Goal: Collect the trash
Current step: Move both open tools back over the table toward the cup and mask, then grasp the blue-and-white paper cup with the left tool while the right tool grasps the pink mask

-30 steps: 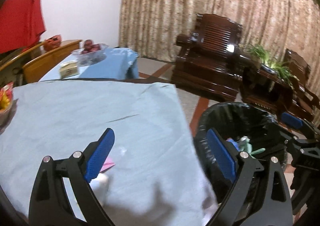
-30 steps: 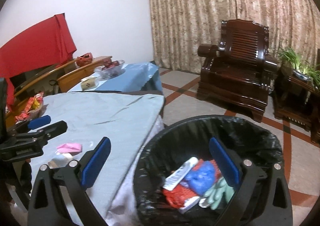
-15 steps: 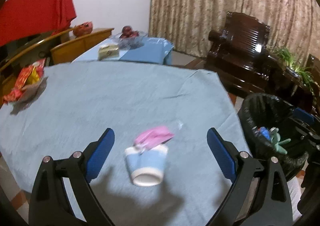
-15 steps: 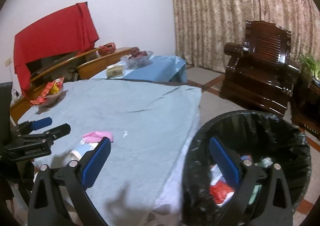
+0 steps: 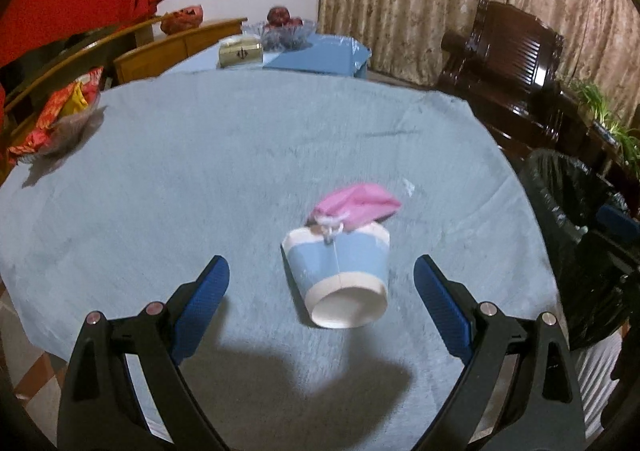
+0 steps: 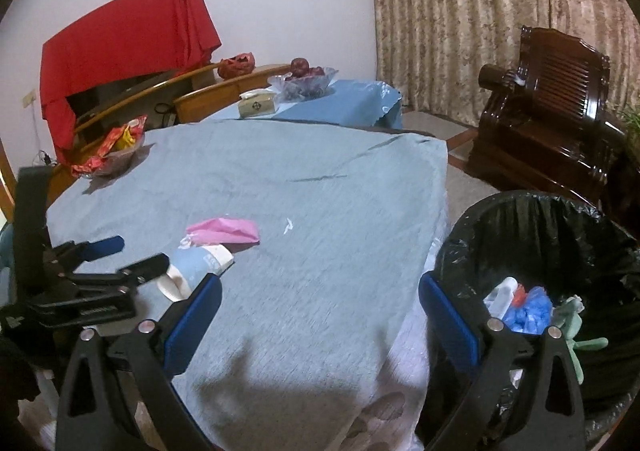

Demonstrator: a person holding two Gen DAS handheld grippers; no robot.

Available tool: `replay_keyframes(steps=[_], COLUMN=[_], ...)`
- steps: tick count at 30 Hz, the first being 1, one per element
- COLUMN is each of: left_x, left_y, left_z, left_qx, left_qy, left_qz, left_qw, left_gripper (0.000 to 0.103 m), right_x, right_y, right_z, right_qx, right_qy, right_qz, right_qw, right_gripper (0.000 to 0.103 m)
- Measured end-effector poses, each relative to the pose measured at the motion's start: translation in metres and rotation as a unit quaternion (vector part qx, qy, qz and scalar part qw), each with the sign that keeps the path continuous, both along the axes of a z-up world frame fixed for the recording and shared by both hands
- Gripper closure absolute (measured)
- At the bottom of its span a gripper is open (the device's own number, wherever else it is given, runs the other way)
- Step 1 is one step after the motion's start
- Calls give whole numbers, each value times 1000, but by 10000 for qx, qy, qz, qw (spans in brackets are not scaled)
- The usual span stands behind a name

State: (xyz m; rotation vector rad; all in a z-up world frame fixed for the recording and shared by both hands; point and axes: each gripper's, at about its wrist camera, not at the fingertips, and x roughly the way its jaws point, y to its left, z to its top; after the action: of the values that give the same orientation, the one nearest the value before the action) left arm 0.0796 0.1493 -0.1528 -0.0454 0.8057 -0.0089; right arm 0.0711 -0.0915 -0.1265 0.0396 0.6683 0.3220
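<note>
Swinging away from the black-lined trash bin [image 5: 568, 211], my left gripper [image 5: 320, 291] is now facing the table, and the tipped-over blue-and-white paper cup [image 5: 340, 271] is sitting between its spread blue pads, not touched yet. It is lying on its side on the pale blue tablecloth [image 5: 200, 171], base toward me, with a crumpled pink wrapper [image 5: 356, 203] resting against its mouth end. I am judging the cup light and thin-walled — easily crushed — so I am planning to pinch across its middle, gently. The wrapper looks soft and may slide off. My right gripper [image 6: 320, 315] is hanging wide open and empty between the table edge and the bin — the bin is already holding some trash.
</note>
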Motion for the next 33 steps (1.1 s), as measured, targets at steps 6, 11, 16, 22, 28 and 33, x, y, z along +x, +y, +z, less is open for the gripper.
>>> replay_keyframes(steps=[6, 11, 16, 22, 28, 33], left_x=[10, 21, 24, 20, 10, 0], left_y=[-3, -3, -3, -8, 0, 18], left_z=[-21, -34, -43, -42, -30, -17], left_qx=[-53, -111, -204, -331, -383, -300], left_qy=[234, 398, 534, 515, 331, 215], left_qz=[-47, -11, -7, -196, -112, 89], left_qw=[9997, 9991, 9984, 9979, 9987, 9993], left_gripper=[12, 12, 21, 45, 51, 51], right_x=[6, 9, 13, 14, 16, 22], right_y=[0, 2, 3, 8, 12, 21], right_z=[-3, -5, -6, -5, -1, 2], right_qx=[-56, -79, -120, -157, -198, -213], right_qy=[41, 71, 91, 95, 30, -12], right_qz=[18, 29, 55, 99, 167, 254], right_qw=[10000, 9999, 9999, 9998, 9997, 9995], right_gripper=[6, 6, 6, 6, 6, 6])
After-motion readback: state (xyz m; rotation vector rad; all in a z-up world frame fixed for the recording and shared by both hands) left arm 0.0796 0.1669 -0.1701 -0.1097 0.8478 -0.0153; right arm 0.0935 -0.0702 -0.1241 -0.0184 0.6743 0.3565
